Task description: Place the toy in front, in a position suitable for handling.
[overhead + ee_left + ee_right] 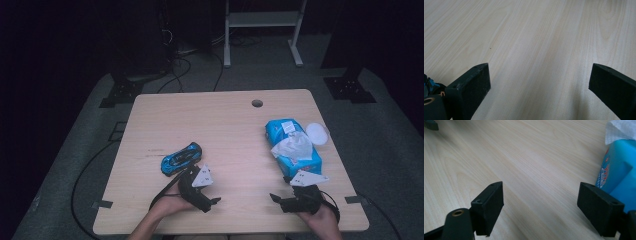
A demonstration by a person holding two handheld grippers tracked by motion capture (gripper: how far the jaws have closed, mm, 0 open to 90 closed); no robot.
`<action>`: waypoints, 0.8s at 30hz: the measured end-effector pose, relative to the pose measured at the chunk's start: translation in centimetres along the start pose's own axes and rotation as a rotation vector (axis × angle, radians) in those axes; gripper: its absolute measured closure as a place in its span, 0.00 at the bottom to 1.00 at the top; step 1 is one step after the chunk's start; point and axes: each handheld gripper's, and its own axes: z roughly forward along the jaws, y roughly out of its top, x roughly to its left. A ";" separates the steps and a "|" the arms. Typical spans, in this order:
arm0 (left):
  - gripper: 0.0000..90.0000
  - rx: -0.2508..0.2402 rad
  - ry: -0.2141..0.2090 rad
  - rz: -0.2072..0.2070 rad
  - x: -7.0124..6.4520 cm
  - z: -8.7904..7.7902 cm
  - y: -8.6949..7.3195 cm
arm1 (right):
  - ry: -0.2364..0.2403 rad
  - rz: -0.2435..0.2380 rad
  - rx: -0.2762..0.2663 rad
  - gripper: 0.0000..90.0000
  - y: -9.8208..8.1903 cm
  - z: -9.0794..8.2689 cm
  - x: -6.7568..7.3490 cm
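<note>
- Left gripper (539, 82) released, jaws spread wide over bare wood, nothing between them; held low near the near edge of the table (220, 125).
- Right gripper (540, 205) likewise released, jaws wide apart, bare wood between the pads.
- Just ahead-left of the left gripper (192, 181): blue toy car (181, 158), lying aslant, close to the gripper but apart from the jaws.
- Just ahead of the right gripper (300, 192): blue wipes pack (292, 145), one white sheet pulled up from its top; in the right gripper view, hard beside the right jaw, whether touching cannot be told.
- Between the two grippers: a broad open stretch of wood, running forward to the far edge.
- Beyond the pack, to its right: white round lid (317, 133), near the right edge.
- Far off, near the far edge: small round hole (257, 103) in the top.
</note>
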 end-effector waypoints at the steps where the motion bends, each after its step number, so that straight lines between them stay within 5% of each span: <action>1: 0.04 -0.001 0.001 -0.005 0.0 0.0 0.0 | 0.002 0.002 0.001 0.23 0.0 0.0 0.0; 11: 0.04 -0.006 0.013 0.004 0.2 -0.6 0.2 | -0.001 -0.001 0.003 0.23 0.0 0.1 0.1; 24: 0.05 0.014 0.059 -0.020 3.2 -2.7 0.8 | -0.014 -0.011 0.001 0.23 0.2 0.1 0.4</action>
